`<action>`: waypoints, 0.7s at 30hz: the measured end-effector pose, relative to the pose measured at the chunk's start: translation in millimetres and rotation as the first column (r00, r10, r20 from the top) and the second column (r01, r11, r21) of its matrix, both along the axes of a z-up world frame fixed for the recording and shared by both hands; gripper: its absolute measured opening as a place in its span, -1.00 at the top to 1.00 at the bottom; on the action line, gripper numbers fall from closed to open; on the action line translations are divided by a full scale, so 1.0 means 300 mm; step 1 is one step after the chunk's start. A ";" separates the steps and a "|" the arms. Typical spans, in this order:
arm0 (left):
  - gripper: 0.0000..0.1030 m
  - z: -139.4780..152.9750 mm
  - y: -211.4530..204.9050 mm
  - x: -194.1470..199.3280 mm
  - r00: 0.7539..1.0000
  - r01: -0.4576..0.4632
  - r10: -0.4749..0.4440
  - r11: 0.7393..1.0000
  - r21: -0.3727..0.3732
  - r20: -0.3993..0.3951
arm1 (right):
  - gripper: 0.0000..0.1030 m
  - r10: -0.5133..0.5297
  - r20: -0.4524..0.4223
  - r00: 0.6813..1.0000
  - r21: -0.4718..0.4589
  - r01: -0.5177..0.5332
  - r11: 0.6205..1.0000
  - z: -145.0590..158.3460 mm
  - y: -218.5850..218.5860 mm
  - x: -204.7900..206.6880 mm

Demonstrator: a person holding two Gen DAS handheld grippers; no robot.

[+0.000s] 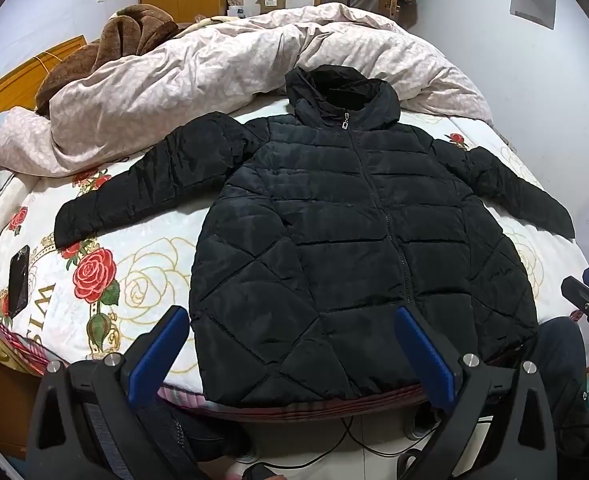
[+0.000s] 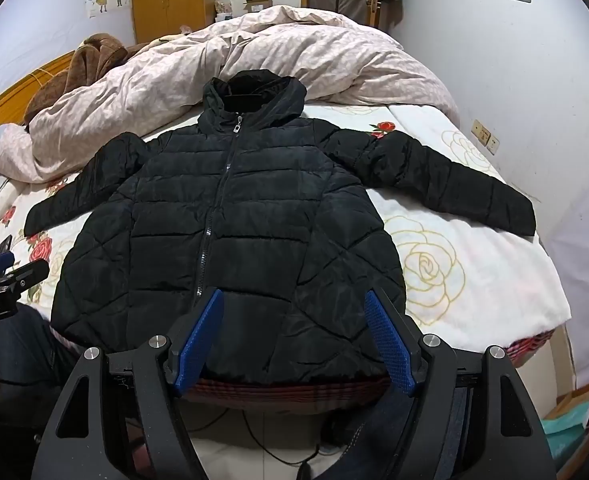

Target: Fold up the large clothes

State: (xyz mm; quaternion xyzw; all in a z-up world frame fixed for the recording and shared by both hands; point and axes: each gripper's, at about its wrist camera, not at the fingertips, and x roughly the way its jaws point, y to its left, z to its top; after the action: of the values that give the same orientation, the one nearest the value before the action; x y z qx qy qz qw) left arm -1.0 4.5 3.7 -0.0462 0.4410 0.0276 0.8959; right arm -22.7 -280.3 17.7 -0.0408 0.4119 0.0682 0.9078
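A black quilted hooded jacket lies flat on the bed, front up and zipped, hood toward the far side and both sleeves spread outward. Its hem hangs at the near bed edge. My left gripper hovers open above the hem, left of the zip, with nothing between its blue pads. My right gripper is open too, above the hem just right of the zip, holding nothing. Each gripper's tip shows at the edge of the other's view.
A pink crumpled duvet and a brown blanket fill the far side of the bed. A black phone lies on the rose-printed sheet at the left. A wall stands close on the right. Cables and a person's legs are below the bed edge.
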 end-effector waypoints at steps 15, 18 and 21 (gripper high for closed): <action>-1.00 0.004 0.012 -0.008 1.000 -0.002 0.002 1.000 0.000 -0.001 | -0.42 0.001 -0.002 1.000 0.000 -0.001 1.000 -0.005 0.004 0.002; -1.00 0.003 0.011 -0.007 1.000 -0.002 0.002 1.000 0.000 -0.002 | -0.42 0.000 -0.003 1.000 -0.001 0.000 1.000 -0.007 0.006 0.004; -1.00 -0.010 -0.011 -0.004 1.000 -0.002 0.002 1.000 0.003 -0.006 | -0.42 0.000 -0.002 1.000 -0.002 0.000 1.000 -0.007 0.008 0.005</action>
State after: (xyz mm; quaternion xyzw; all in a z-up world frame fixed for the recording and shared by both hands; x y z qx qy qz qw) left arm -2.0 1.2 0.6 -0.0451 0.4435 0.0293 0.8947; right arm -21.2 -277.8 15.7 -0.0417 0.4130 0.0680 0.9072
